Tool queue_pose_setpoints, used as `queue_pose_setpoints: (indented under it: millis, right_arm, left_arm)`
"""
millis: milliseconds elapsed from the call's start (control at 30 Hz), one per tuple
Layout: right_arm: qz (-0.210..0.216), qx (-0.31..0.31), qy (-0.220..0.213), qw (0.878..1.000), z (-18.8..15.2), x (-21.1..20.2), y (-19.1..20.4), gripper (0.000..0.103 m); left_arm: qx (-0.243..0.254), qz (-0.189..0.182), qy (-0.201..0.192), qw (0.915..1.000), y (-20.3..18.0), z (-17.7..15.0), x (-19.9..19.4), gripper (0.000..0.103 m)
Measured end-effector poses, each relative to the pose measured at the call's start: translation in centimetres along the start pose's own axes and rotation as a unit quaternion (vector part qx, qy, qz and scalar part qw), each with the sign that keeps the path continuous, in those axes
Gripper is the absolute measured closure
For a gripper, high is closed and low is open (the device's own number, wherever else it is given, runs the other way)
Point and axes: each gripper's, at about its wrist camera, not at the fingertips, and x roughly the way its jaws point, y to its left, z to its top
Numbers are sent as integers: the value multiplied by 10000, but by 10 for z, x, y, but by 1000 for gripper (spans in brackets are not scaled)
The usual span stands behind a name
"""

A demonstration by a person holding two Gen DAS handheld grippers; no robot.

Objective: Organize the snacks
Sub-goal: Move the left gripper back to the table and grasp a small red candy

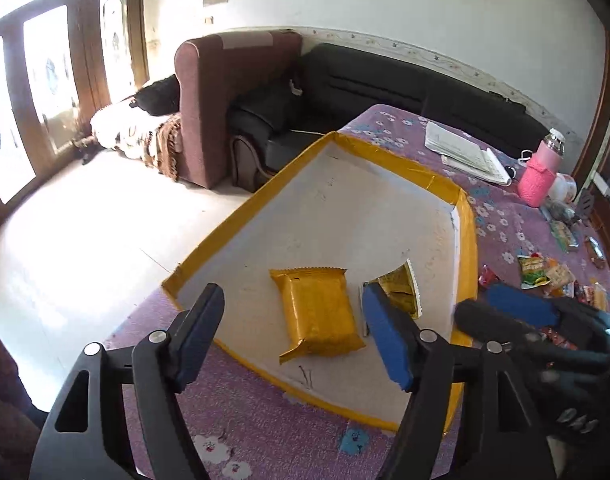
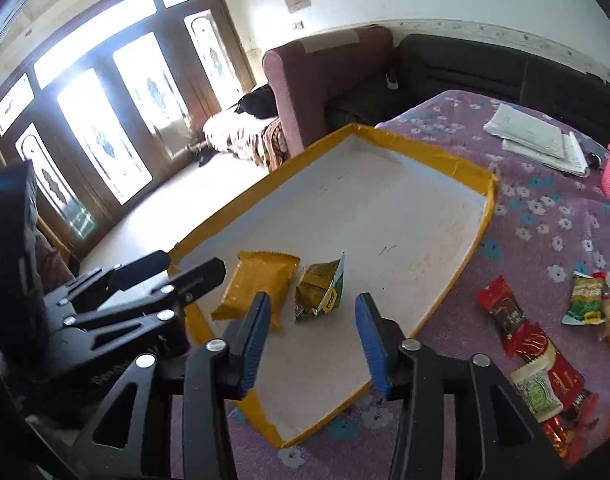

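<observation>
Two snacks already lie inside the tray point(image 2: 457, 168), a yellow packet point(image 2: 257, 284) and just beside it a green packet point(image 2: 319, 290); many loose snacks point(image 2: 541, 360) wait outside the tray on the worktop. Both the left hand-held gripper point(image 1: 293, 336) and the right hand-held gripper point(image 2: 313, 336) hang released near the tray, grasping nothing. The far snacks are cut off and blurred.

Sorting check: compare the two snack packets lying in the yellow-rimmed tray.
The plain golden foil packet is the larger of the two; the green and gold printed packet is smaller. The golden one lies flat and rectangular; the green one stands crumpled, tent-like. Both rest apart on the white floor of the yellow-rimmed tray, ungripped.
</observation>
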Motion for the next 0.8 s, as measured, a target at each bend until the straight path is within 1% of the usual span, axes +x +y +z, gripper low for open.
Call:
queue_pose_setpoints:
  millis: [33,100,133,233,267,300,333,400,433,467,533,567,600,633,700,767,800]
  right_arm:
    - [-13,88,-54,9999,-1,-7,-4,54]
    - [48,334,-148,9993,-11,-27,-21,54]
    - [8,471,-185,9987,-20,-39,-34,54]
    - [-333,944,-366,9943,-46,-74,-84,53]
    - [-570,1212,-421,9901,-59,-91,-110,52]
    - [-760,1458,-463,9853,-71,-106,-131,48]
    - [-933,1719,-512,9794,-85,-120,-154,47]
    - [-1249,2085,-582,9683,-111,-146,-188,47]
    - [-1432,2313,-599,9604,-129,-161,-206,47]
    - [-1494,2493,-613,9549,-142,-170,-218,47]
    - [-1503,2800,-652,9459,-161,-183,-237,47]
    - [-1417,2930,-659,9433,-166,-185,-243,46]
    - [-1238,3007,-619,9436,-168,-183,-247,46]
    - [-1090,3024,-583,9451,-168,-179,-247,46]
    - [-851,2928,-496,9511,-160,-165,-241,45]
    - [-663,2732,-361,9590,-150,-152,-228,45]
    - [-600,2670,-337,9613,-144,-146,-223,45]
  left_arm:
    - [33,-88,32,10000,-4,-1,-1,31]
    - [32,-517,130,9986,-11,-4,-8,31]
    - [26,-694,155,9975,-15,-6,-11,31]
    - [158,-1205,224,9923,-39,-12,-23,30]
    - [233,-1329,257,9905,-50,-14,-26,30]
    - [360,-1473,290,9880,-63,-18,-30,30]
    - [485,-1564,314,9860,-76,-21,-33,29]
    - [852,-1806,431,9789,-107,-31,-34,29]
    - [1035,-1998,540,9729,-123,-36,-33,29]
    - [1210,-2243,664,9647,-140,-42,-29,29]
    - [1539,-2545,821,9512,-169,-55,-20,29]
    - [1718,-2541,848,9480,-182,-60,-15,29]
    - [1875,-2532,843,9453,-191,-65,-13,29]
    - [2099,-2542,835,9404,-202,-71,-8,29]
    - [2379,-2543,914,9329,-217,-79,-1,29]
    - [2510,-2530,986,9291,-227,-81,6,29]
    - [2560,-2428,1005,9303,-230,-83,10,29]
